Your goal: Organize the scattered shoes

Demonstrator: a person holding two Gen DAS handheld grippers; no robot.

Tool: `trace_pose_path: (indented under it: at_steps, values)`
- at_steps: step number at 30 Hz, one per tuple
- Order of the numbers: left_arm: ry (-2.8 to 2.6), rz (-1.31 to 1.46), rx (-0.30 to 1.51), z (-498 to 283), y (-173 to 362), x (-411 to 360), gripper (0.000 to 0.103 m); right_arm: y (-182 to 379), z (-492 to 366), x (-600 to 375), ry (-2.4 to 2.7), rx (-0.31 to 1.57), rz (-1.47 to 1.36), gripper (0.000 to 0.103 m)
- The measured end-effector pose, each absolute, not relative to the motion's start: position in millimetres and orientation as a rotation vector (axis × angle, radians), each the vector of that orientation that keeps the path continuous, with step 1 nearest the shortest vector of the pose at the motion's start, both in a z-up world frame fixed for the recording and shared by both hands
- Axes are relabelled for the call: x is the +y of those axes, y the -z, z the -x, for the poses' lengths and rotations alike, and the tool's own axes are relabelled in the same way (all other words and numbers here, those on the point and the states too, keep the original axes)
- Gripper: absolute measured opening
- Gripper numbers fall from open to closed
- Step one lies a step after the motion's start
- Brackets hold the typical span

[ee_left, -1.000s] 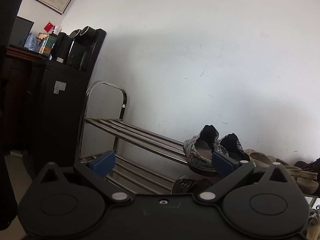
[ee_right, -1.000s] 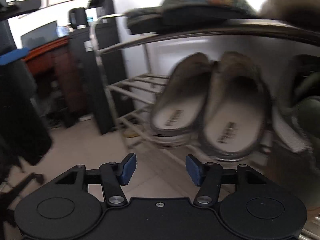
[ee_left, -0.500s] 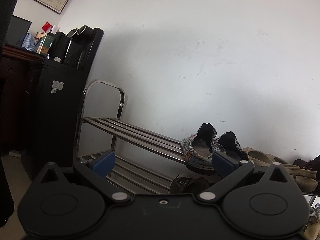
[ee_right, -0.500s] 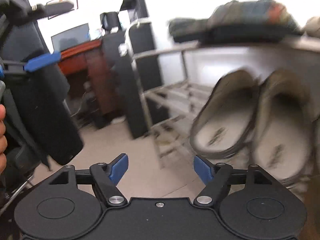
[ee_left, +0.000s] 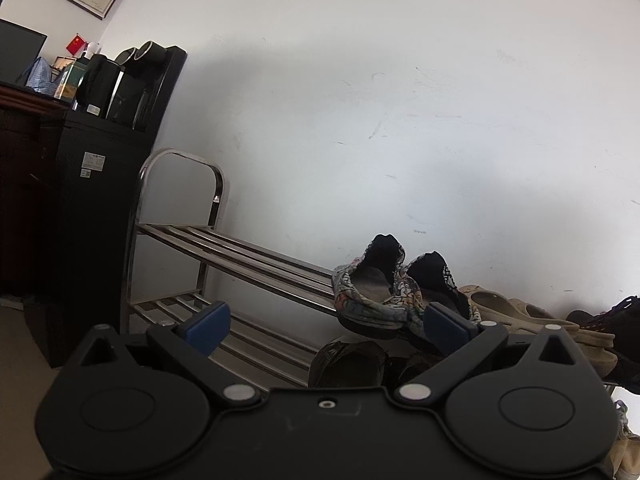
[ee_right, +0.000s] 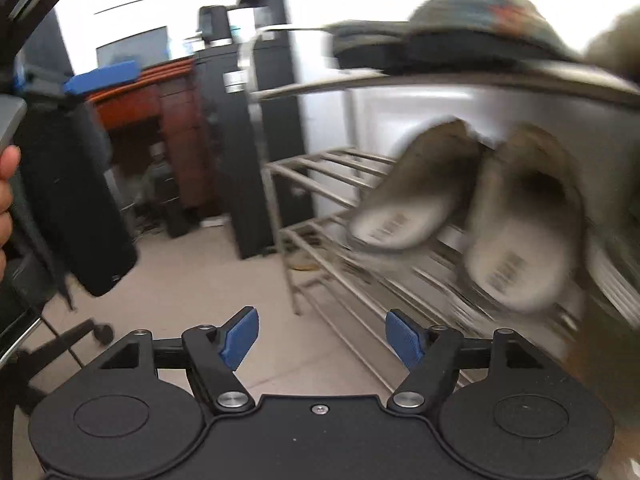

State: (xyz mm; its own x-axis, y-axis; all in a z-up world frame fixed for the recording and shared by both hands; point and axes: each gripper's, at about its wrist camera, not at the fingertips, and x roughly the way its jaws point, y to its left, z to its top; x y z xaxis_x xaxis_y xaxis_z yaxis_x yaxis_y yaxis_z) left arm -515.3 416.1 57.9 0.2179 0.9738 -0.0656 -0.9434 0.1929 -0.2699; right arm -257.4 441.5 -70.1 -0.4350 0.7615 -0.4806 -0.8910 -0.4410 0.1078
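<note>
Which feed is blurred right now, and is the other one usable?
Right wrist view: motion-smeared, the grey slippers and rack streaked, window glare behind. Left wrist view: sharp but dim, patterned shoes clear against the wall, fisheye bending the edges.

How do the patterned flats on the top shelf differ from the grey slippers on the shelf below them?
The patterned flats are multicoloured with closed heels; the grey slippers are plain and backless. The flats sit on the rack's top shelf, the slippers one tier down. Both pairs sit side by side.
</note>
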Motion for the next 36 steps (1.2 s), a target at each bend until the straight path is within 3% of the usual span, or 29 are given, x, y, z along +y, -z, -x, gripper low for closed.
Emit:
trace_pose_path:
  at_steps: [5, 11, 15, 18, 21, 27, 32, 36]
  values:
    - [-1.334, 0.275, -0.109, 500.8, -55.2, 415.3, 0.103, 68.0, 260.9, 455.6, -1.992, 0.397, 0.385, 0.054]
    - [-1.279, 0.251, -0.172, 490.2, -66.0, 400.1, 0.103, 55.9, 249.9, 423.1, -2.177, 0.49, 0.364, 0.066]
    - [-1.211, 0.298, -0.153, 456.9, -114.4, 392.0, 0.103, 26.5, 192.8, 361.7, -2.174, 0.535, 0.268, 0.081]
    - [-1.16, 0.332, -0.139, 431.9, -150.8, 385.8, 0.103, -21.1, 134.6, 303.9, -2.07, 0.632, 0.195, 0.096]
    - [-1.106, 0.376, -0.123, 407.0, -187.4, 380.5, 0.103, -74.6, 87.1, 251.5, -1.822, 0.794, 0.086, 0.101]
    - [-1.075, 0.714, 0.146, 360.2, -268.8, 397.7, 0.103, -199.7, 38.1, 219.2, -1.218, 0.898, 0.112, 0.102]
    - [-1.161, 0.635, 0.43, 332.8, -363.9, 378.9, 0.103, -300.7, 40.0, 242.0, -1.043, 0.964, 0.273, 0.102]
    - [-1.212, 0.577, 0.483, 319.0, -431.9, 333.2, 0.103, -366.8, 46.5, 230.1, -1.067, 0.903, 0.371, 0.102]
